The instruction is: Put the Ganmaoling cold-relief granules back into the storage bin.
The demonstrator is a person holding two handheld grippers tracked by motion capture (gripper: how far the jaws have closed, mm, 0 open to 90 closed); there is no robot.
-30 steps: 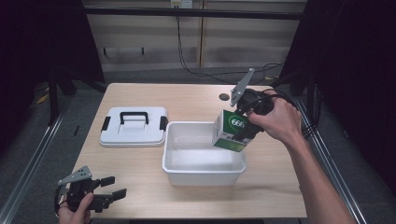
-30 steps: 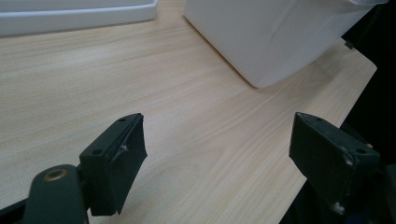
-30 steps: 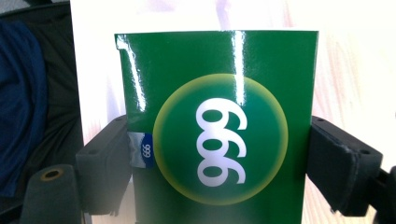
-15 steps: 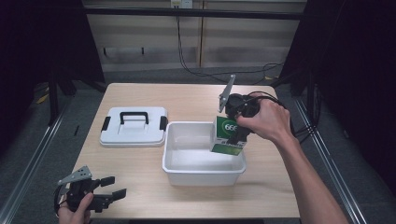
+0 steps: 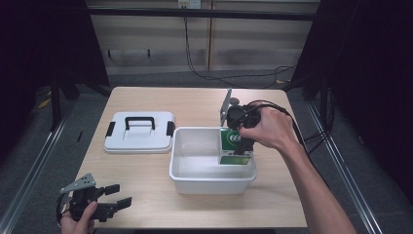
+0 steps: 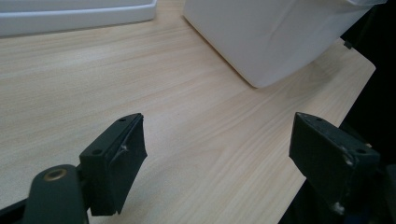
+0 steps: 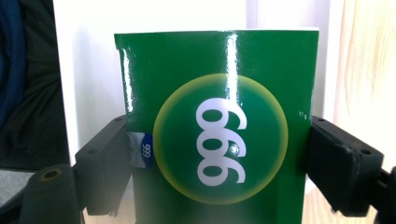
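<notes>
Left gripper rests idle at the desk's near-left corner, fingers spread, holding nothing. Lid lies flat, left of centre. White bin sits at mid-desk. Right gripper pinches the green box by its sides, upright, low inside the bin's right end. Risk: the glossy carton may slip or tip if let go before it's seated; its edge may catch the right wall.
</notes>
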